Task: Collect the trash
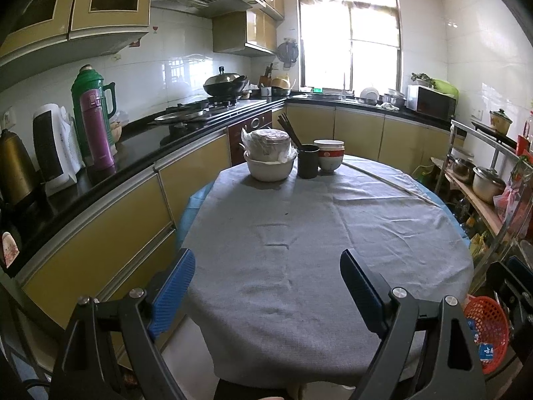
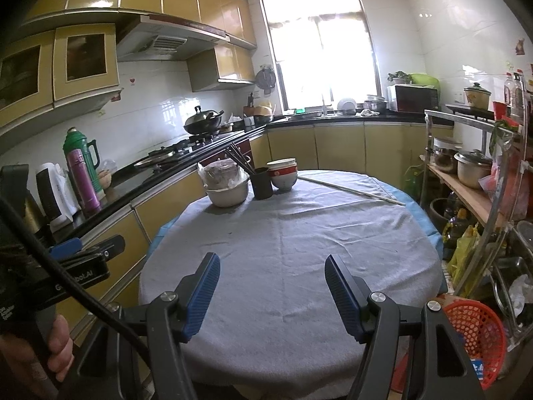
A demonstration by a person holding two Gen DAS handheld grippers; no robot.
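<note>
A round table under a grey cloth (image 1: 316, 233) fills the middle of both views (image 2: 293, 250). A red mesh trash basket (image 1: 488, 333) stands on the floor at the table's right, with a blue-and-white wrapper inside; it also shows in the right wrist view (image 2: 476, 340). My left gripper (image 1: 266, 293) is open and empty above the near edge of the table. My right gripper (image 2: 271, 295) is open and empty there too. The left gripper also shows at the left of the right wrist view (image 2: 76, 260). No loose trash shows on the cloth.
At the table's far side stand a white pot with a bagged lid (image 1: 269, 160), a black chopstick holder (image 1: 308, 161) and stacked bowls (image 1: 329, 155). A long thin stick (image 1: 389, 183) lies at the far right. A counter (image 1: 100, 173) runs left; a shelf rack (image 1: 483, 183) stands right.
</note>
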